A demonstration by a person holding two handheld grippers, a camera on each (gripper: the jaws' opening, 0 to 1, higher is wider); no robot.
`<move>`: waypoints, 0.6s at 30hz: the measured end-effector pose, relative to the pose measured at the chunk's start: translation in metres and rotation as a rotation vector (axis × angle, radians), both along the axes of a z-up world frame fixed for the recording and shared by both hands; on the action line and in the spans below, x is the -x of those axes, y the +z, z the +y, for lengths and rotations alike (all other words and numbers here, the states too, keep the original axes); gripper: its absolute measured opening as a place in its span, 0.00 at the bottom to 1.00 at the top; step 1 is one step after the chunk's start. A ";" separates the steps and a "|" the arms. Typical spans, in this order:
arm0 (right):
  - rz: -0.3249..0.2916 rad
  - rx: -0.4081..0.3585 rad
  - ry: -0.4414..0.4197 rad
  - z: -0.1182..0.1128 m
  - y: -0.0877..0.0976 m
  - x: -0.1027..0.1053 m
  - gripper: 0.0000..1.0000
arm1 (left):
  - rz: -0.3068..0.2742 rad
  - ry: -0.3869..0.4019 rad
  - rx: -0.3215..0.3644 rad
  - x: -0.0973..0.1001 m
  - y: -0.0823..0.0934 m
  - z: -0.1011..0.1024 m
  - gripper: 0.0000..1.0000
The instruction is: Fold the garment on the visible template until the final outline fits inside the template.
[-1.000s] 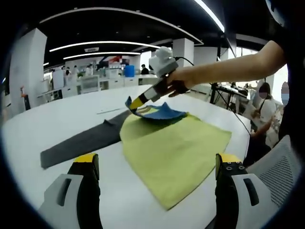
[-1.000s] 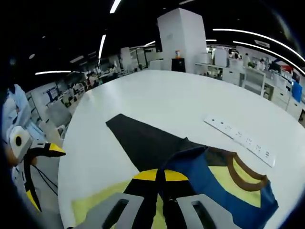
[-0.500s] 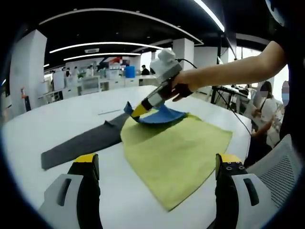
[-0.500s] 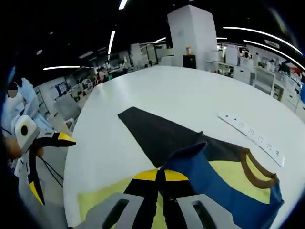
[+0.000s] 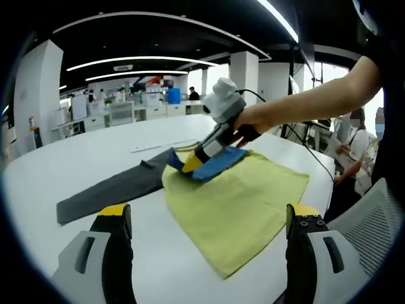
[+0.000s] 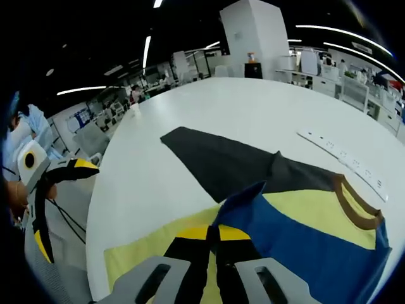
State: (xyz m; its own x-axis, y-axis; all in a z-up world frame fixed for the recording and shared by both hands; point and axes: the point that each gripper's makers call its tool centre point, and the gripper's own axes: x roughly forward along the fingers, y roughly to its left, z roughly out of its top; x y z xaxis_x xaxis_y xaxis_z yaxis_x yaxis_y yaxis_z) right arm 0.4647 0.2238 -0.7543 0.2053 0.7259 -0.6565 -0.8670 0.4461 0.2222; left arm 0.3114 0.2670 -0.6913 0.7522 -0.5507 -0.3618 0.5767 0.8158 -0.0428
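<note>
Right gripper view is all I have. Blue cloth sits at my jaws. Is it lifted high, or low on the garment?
Observer: Low. In the left gripper view the right hand-held gripper presses the blue cloth down, folded over the yellow garment.
Operator: Does the left hand-held gripper hold anything?
Observer: No. Its jaws stand wide apart with nothing between them, short of the garment's near edge.

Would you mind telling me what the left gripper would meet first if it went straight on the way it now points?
Most likely the yellow-green garment lying flat on the white table; the left gripper is open and points across it. Depth is uncertain.
</note>
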 end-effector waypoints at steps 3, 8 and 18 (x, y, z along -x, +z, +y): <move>-0.002 -0.017 -0.051 -0.006 0.005 -0.009 0.09 | -0.003 0.004 -0.003 0.000 0.001 0.002 0.99; -0.035 -0.002 -0.086 -0.018 0.011 -0.021 0.29 | -0.005 0.007 -0.013 0.000 0.002 0.004 0.99; -0.101 0.025 -0.143 -0.060 0.019 -0.040 0.57 | -0.011 0.018 -0.018 -0.003 0.005 0.006 0.99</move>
